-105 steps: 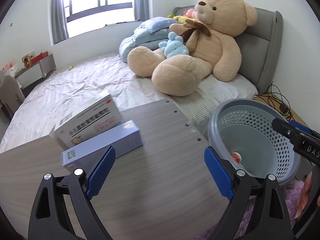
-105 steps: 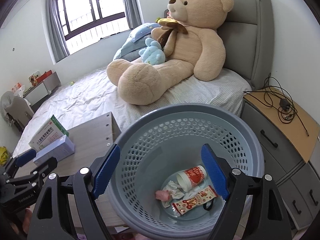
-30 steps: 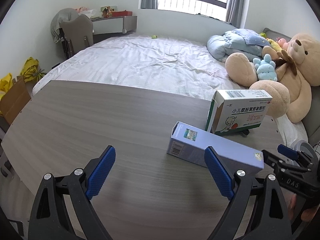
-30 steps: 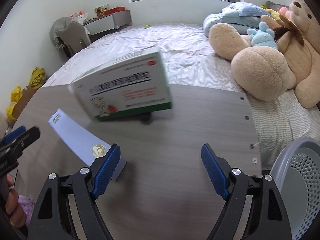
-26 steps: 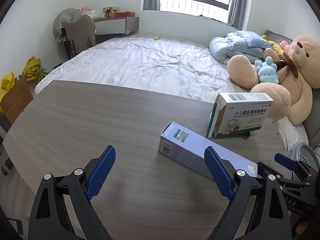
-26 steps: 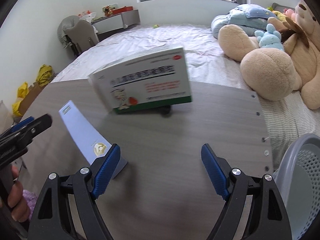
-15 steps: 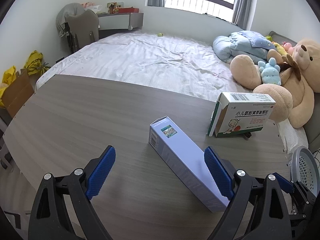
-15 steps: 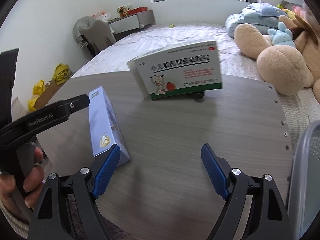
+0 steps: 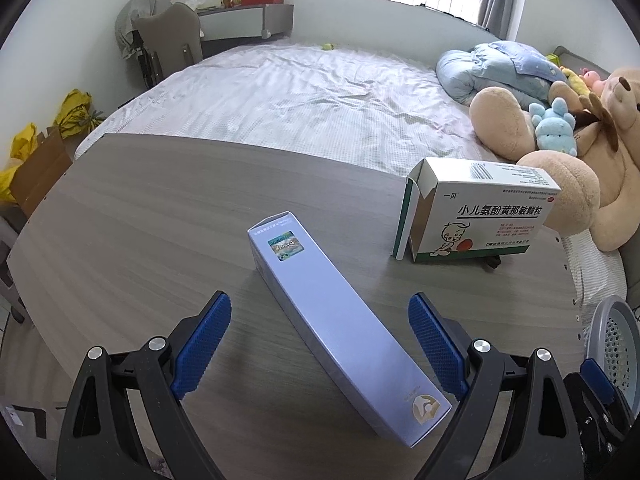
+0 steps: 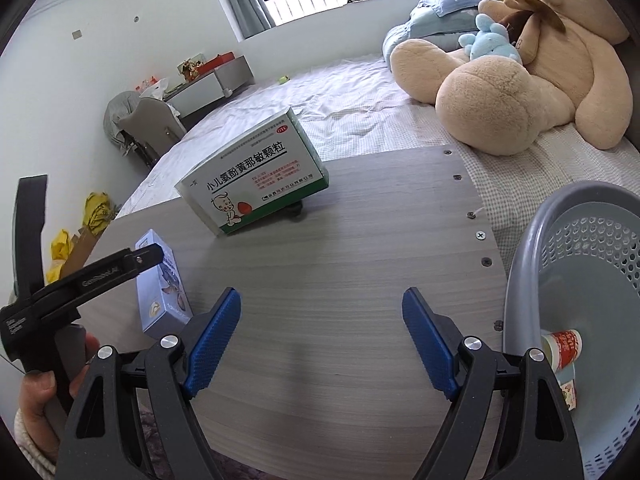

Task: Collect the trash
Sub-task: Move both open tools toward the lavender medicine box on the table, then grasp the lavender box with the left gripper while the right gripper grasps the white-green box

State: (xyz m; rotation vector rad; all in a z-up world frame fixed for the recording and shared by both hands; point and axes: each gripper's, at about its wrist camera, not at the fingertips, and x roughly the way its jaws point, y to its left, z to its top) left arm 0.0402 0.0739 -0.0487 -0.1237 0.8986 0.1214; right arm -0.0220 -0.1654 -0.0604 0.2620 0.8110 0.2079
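Observation:
A long pale-blue carton (image 9: 332,312) lies flat on the wooden table (image 9: 140,208). My left gripper (image 9: 318,340) is open and straddles its near end without touching it. A white-and-green medicine box (image 9: 476,216) stands behind it to the right. In the right wrist view the blue carton (image 10: 160,284) lies at the left behind the left gripper's finger, and the medicine box (image 10: 256,184) stands further back. My right gripper (image 10: 320,344) is open and empty over bare table. The grey-blue perforated trash basket (image 10: 560,240) at the right holds a red paper cup (image 10: 560,348) and wrappers.
A bed (image 9: 320,112) runs behind the table, with a large teddy bear (image 10: 520,60) and pillows at its head. A chair and shelf (image 9: 172,40) stand by the far wall. Yellow bags (image 9: 76,108) lie on the floor at the left. The basket (image 9: 616,344) stands beyond the table's right edge.
My left gripper has swung from the basket to the table and closed in on the blue carton, which now lies between its fingers. My right gripper turned back toward the basket side.

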